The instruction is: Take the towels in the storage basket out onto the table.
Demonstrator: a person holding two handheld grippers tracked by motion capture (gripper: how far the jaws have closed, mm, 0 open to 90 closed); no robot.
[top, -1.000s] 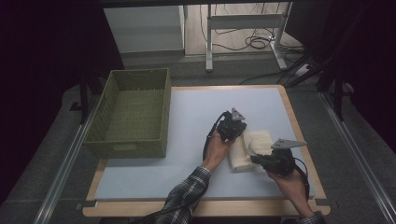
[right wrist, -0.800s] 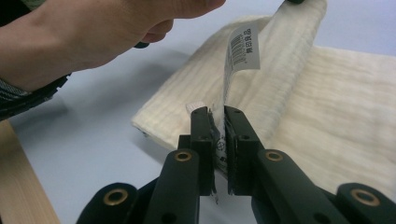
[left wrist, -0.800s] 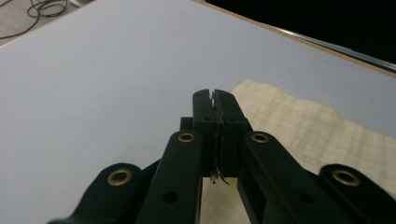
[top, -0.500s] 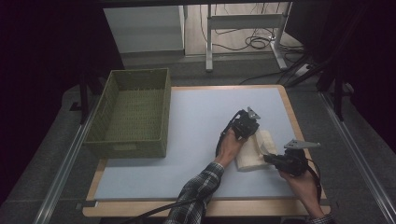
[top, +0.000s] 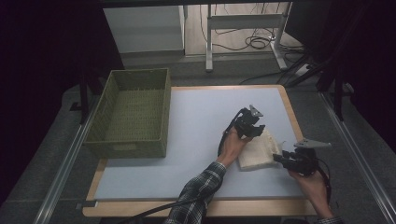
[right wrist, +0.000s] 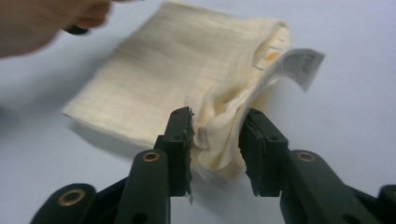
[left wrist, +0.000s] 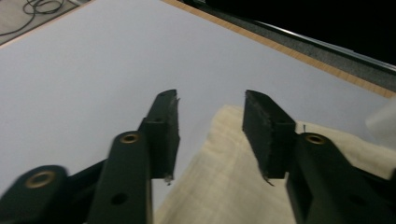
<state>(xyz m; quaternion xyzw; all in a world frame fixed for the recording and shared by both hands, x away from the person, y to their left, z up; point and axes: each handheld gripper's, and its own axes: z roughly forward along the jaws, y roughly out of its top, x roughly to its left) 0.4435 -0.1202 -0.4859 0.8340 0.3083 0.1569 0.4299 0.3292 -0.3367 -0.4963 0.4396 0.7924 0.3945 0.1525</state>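
Observation:
A folded cream cloth [top: 254, 150] lies on the pale blue mat [top: 196, 116] at the right. My left gripper [top: 256, 133] hovers over the cloth's far left edge. In the left gripper view, it [left wrist: 211, 100] is open, with the cloth [left wrist: 224, 186] below and between its jaws. My right gripper [top: 276, 157] is at the cloth's right corner. The right gripper view has this gripper [right wrist: 217, 114] shut on a bunched corner of the cloth [right wrist: 168, 60], beside a white label [right wrist: 299, 63].
A green woven basket [top: 126, 148] stands at the left of the table, partly over the mat's edge. The wooden table edge [top: 289, 112] runs close to the right of the cloth. The other hand [right wrist: 42, 23] appears at the top left of the right gripper view.
Both grippers have shifted to the right. The left one went from the cloth's left side to its far edge. The right one drew out to the cloth's right corner.

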